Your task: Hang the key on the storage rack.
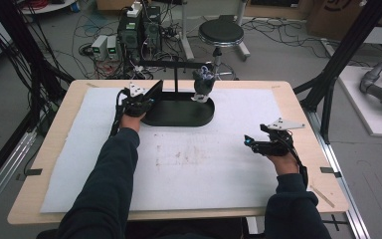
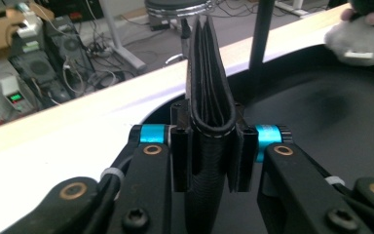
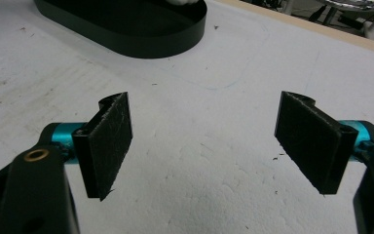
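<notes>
A folded black leather wallet (image 2: 209, 87) stands on edge, spine toward the camera, with my left gripper (image 2: 209, 146) shut on it. From above, the left gripper (image 1: 145, 99) holds the wallet (image 1: 154, 89) tilted up over the left end of a black oval tray (image 1: 189, 115). A grey plush toy (image 1: 203, 83) hangs from a black stand (image 1: 176, 64) over the tray's right part. My right gripper (image 1: 251, 142) hovers over the white mat at the right, open. Its pads (image 3: 109, 141) are wide apart with nothing between them.
A white mat (image 1: 189, 164) covers most of the wooden table (image 1: 54, 144). The tray (image 3: 141, 39) lies ahead and left of the right gripper. Behind the table are a stool (image 1: 221, 34), power supplies (image 1: 104, 47) and cables on the floor.
</notes>
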Demonstrator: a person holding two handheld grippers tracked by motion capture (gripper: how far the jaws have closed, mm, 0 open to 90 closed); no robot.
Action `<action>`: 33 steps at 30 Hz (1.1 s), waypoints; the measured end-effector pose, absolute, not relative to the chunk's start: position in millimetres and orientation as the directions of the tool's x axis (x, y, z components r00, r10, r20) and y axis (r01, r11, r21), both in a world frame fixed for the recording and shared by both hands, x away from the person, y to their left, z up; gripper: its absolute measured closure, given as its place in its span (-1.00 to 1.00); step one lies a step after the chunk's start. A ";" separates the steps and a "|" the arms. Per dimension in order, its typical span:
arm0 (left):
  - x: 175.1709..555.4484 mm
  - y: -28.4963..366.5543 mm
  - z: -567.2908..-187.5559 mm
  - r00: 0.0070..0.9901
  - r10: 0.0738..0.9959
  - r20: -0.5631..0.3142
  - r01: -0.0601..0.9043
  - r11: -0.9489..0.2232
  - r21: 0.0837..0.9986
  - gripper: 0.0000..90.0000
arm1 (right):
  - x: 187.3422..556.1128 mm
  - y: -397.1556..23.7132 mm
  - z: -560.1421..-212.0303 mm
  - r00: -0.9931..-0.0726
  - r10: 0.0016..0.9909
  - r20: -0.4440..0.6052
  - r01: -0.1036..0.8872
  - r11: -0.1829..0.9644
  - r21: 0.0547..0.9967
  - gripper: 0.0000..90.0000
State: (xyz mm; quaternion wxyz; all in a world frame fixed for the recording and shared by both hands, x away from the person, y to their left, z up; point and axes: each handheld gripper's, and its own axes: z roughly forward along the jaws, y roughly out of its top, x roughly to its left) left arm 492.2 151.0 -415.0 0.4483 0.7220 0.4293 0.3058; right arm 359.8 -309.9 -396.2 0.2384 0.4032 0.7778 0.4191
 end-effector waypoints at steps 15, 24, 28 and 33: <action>478.3 140.5 -404.2 0.508 0.857 -0.086 0.397 -0.145 0.906 0.08 | 357.0 -308.4 -393.8 -0.565 0.824 -0.040 0.418 0.328 0.847 -0.51; 475.8 126.8 -411.1 0.543 0.834 -0.097 0.417 -0.168 0.893 0.03 | 357.5 -309.4 -394.1 -0.564 0.825 -0.040 0.419 0.328 0.847 -0.51; 469.3 139.9 -403.6 0.519 0.844 -0.135 0.412 -0.109 0.904 0.00 | 357.9 -308.8 -394.4 -0.568 0.822 -0.038 0.420 0.329 0.846 -0.51; 448.0 165.4 -400.9 0.487 0.852 -0.191 0.405 -0.026 0.914 -0.02 | 358.6 -309.3 -394.8 -0.575 0.817 -0.038 0.414 0.331 0.848 -0.51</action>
